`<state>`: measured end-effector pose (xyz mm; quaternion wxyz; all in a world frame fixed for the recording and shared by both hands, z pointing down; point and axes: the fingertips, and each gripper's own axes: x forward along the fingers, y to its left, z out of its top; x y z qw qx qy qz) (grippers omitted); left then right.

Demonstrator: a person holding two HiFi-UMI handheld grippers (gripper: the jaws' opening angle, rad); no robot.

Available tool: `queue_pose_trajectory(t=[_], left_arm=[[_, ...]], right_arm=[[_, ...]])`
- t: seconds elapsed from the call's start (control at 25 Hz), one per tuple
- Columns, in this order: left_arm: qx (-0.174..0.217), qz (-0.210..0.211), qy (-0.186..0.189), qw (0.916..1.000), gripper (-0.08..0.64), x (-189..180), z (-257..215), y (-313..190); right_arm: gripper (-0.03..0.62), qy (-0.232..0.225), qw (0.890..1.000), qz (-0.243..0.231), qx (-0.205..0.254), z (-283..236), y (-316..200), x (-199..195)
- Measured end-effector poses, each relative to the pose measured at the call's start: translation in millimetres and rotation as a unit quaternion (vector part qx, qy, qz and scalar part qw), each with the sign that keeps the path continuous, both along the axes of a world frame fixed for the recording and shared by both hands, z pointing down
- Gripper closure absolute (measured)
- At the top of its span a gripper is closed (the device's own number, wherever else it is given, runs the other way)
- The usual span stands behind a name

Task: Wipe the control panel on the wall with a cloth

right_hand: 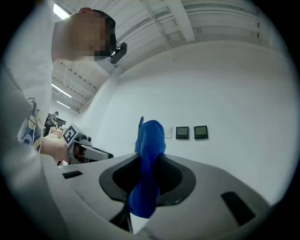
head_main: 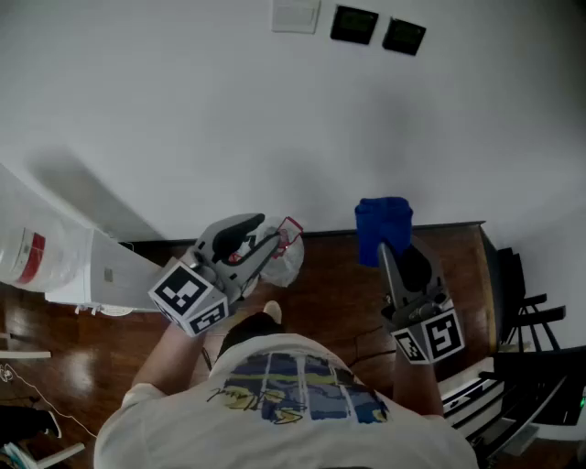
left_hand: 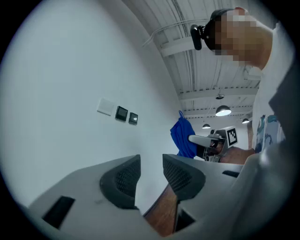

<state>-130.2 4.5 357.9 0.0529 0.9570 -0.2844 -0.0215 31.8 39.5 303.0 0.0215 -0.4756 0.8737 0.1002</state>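
Two small black control panels (head_main: 354, 25) (head_main: 404, 37) sit high on the white wall, next to a white switch plate (head_main: 296, 16). My right gripper (head_main: 389, 252) is shut on a blue cloth (head_main: 383, 227) that stands up out of its jaws, well below the panels. In the right gripper view the cloth (right_hand: 150, 140) fills the gripper (right_hand: 149, 161), with the panels (right_hand: 182, 133) (right_hand: 200, 132) beyond. My left gripper (head_main: 273, 245) is held low at the left. Its jaws (left_hand: 151, 176) stand apart with nothing between them, and the panels (left_hand: 121, 113) lie far ahead.
A white appliance (head_main: 46, 247) with a red label leans at the left wall. Black chairs (head_main: 531, 311) stand at the right. Below is a dark wooden floor (head_main: 330, 293). A pale translucent thing with a red edge (head_main: 289, 249) shows by the left gripper's tip.
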Motion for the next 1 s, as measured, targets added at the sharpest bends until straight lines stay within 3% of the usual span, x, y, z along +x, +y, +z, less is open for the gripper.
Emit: queue_pose_trajectory(t=[0.2,0.4,0.64,1.0], left_arm=[[-0.019,-0.013,-0.006,0.9997,0.433,-8.5,5.1,-73.5],[-0.022,-0.011,-0.016,0.9996,0.433,-0.1,4.4,-111.7],[-0.028,-0.012,-0.024,0.9993,0.433,22.4,6.3,-129.6],[-0.015,-0.053,-0.040,0.9977,0.433,62.7,-1.6,-149.2]], right_arm=[[0.517,-0.015,1.000,0.007,-0.001,-16.4,-84.9,-6.4],[0.517,-0.007,1.000,-0.003,0.024,-41.0,-136.5,-7.0],[0.518,-0.031,0.998,-0.023,0.046,-58.7,-180.5,0.7],[0.518,-0.062,0.992,-0.078,0.080,-93.9,-244.1,13.0]])
